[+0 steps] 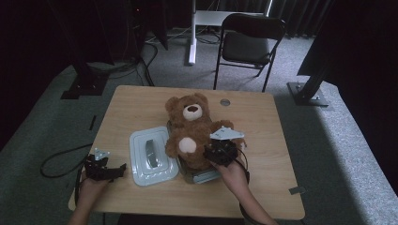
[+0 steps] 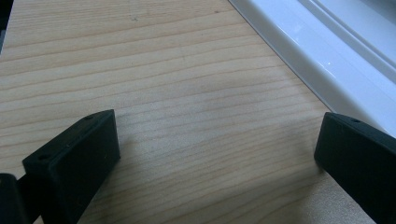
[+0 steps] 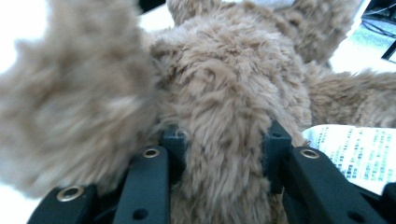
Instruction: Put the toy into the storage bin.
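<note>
A brown teddy bear (image 1: pixel 190 126) sits upright in a grey box (image 1: pixel 202 176) at the middle of the wooden table (image 1: pixel 136 105). My right gripper (image 1: pixel 214 153) is at the bear's lower right side. In the right gripper view its jaws (image 3: pixel 224 140) are shut on a thick fold of the bear's fur (image 3: pixel 224 84), with a pad pressing on each side. The pale blue-grey lid (image 1: pixel 152 157) lies flat to the left of the box. My left gripper (image 1: pixel 119 169) rests near the table's front left, just left of the lid. It stands open (image 2: pixel 217 135) over bare wood, with the lid's rim (image 2: pixel 336 46) beside its right jaw.
A white printed label (image 3: pixel 355 149) hangs from the bear beside my right jaw. A small round metal disc (image 1: pixel 225 102) sits in the table near its far edge. Behind the table stand a black folding chair (image 1: pixel 248 42) and dark stand bases on grey carpet.
</note>
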`<act>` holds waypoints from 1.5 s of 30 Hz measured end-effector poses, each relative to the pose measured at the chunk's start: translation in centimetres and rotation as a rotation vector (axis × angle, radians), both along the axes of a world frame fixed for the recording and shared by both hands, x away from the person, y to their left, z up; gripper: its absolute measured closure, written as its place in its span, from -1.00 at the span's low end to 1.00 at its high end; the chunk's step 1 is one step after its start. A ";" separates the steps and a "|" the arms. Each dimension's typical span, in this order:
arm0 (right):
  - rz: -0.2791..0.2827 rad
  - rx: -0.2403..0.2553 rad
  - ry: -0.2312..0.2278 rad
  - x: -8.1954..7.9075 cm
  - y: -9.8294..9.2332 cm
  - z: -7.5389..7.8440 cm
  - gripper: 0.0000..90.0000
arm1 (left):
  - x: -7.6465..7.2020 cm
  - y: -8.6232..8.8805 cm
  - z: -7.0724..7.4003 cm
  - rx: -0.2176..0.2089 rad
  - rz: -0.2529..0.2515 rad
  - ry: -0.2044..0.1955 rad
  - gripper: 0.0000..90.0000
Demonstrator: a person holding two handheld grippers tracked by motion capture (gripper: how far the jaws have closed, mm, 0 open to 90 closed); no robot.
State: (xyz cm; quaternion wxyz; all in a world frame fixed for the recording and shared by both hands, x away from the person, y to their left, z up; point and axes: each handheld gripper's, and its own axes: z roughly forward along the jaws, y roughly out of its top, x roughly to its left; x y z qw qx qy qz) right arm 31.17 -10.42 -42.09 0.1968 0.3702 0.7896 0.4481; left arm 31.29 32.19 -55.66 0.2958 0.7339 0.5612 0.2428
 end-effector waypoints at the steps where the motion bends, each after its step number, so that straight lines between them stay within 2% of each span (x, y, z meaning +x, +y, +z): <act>1: 0.001 -0.004 0.006 -0.1 0.1 -0.2 0.37 | 0.0 0.0 0.0 0.003 -0.002 0.001 -0.99; 3: 0.006 -0.010 0.009 -0.3 0.2 -0.5 0.19 | 0.0 0.0 0.0 0.003 -0.002 0.001 -0.99; 6: -0.004 0.015 0.023 -0.5 0.2 0.0 -0.13 | 0.0 0.0 0.0 0.003 -0.002 0.002 -0.99; 9: -0.009 0.029 0.025 -0.5 0.2 0.7 -0.24 | 0.0 0.0 0.0 0.003 -0.002 0.002 -0.99; 12: -0.001 0.087 0.033 -0.3 -0.2 1.7 -0.26 | 0.0 0.0 0.0 0.003 -0.002 0.002 -0.99; 14: -0.001 0.116 0.011 -0.2 -0.5 2.8 -0.40 | 0.0 0.0 0.0 0.001 -0.001 0.002 -0.99; 19: 0.013 0.139 -0.021 1.0 -0.4 5.3 -0.60 | 0.0 0.0 0.0 0.000 -0.001 0.001 -0.99; 25: 0.004 0.169 -0.036 3.3 0.4 7.1 -0.64 | 0.0 0.0 0.0 0.000 0.000 0.001 -0.99; 30: -0.007 0.154 -0.005 5.8 1.6 7.6 -0.62 | 0.0 0.0 0.0 0.000 -0.001 0.001 -0.99; 34: -0.019 0.151 0.002 7.5 2.5 7.9 -0.61 | 0.0 0.0 0.0 0.000 -0.001 0.001 -0.99; 38: -0.033 0.128 0.028 8.9 3.4 7.5 -0.57 | 0.0 0.0 0.0 0.000 0.000 0.000 -0.99; 45: -0.035 0.079 0.097 10.5 4.3 5.1 -0.56 | 0.0 0.0 0.0 -0.001 -0.004 -0.001 -0.99</act>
